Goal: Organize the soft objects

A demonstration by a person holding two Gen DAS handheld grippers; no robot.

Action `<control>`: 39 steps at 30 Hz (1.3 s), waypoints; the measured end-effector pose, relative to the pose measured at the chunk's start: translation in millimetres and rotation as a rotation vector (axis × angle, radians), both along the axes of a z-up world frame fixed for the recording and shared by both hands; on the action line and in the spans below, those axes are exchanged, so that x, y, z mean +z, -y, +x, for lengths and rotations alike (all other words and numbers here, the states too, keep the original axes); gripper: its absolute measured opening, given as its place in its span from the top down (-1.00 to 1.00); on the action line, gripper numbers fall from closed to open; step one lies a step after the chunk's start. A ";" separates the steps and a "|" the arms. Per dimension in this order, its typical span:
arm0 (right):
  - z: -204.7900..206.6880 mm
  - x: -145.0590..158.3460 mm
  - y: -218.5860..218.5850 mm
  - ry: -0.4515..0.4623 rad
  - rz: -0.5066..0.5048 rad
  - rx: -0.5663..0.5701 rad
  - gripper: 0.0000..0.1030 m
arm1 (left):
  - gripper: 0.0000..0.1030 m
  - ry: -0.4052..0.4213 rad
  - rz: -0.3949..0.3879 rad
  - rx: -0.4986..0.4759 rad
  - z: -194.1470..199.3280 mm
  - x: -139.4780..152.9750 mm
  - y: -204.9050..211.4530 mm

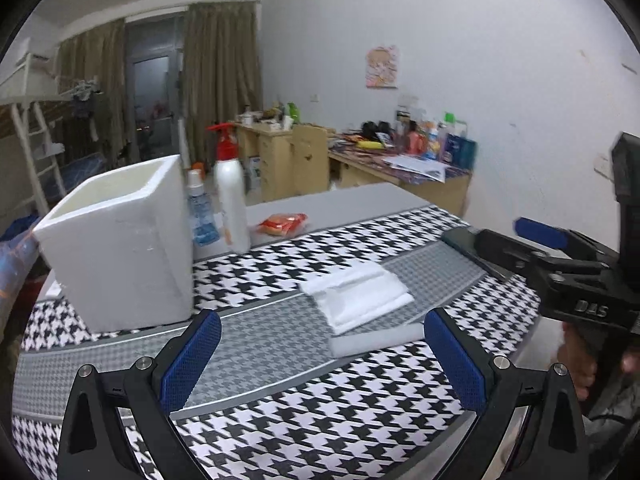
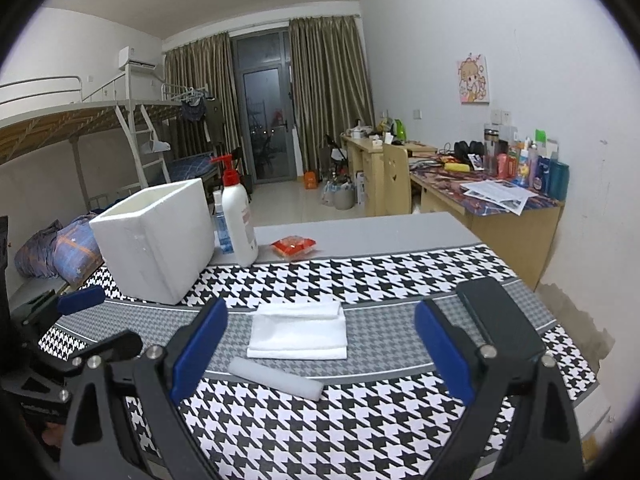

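Observation:
A folded white foam sheet (image 1: 358,294) (image 2: 298,330) lies on the houndstooth cloth (image 1: 320,420) (image 2: 360,420). A white foam stick (image 1: 374,342) (image 2: 276,378) lies just in front of it. A white foam box (image 1: 116,244) (image 2: 156,238), open at the top, stands at the left. My left gripper (image 1: 322,354) is open and empty, just short of the stick. My right gripper (image 2: 320,348) is open and empty, above the sheet and stick; it also shows in the left wrist view (image 1: 532,240).
A white pump bottle with a red top (image 1: 232,200) (image 2: 239,220), a small blue bottle (image 1: 202,212) and a red packet (image 1: 282,224) (image 2: 294,246) stand behind the box. A black phone (image 2: 500,320) lies at the right. Cluttered desks line the wall.

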State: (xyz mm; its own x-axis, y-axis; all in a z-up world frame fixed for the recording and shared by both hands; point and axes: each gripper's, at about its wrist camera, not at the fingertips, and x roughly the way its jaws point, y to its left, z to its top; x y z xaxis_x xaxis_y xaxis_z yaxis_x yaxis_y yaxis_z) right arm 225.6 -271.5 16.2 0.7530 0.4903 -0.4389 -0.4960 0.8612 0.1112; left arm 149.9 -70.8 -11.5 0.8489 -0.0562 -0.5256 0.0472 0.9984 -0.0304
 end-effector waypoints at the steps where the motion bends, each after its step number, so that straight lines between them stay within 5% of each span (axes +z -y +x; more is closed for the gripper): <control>1: 1.4 -0.8 0.5 -0.005 0.002 0.002 -0.87 | -0.98 -0.010 0.003 -0.028 2.1 0.8 3.2; 8: 8.8 -6.2 1.5 -0.028 -0.010 0.005 -0.87 | -0.98 -0.035 0.054 -0.156 17.3 0.5 22.5; 17: 22.0 -9.1 5.5 -0.037 -0.075 0.007 -0.87 | -0.98 -0.077 0.001 -0.223 47.5 -19.4 25.8; 39: 89.8 -56.2 -41.5 -0.239 -0.160 0.120 -0.87 | -0.98 -0.139 -0.026 -0.161 73.3 -55.9 8.5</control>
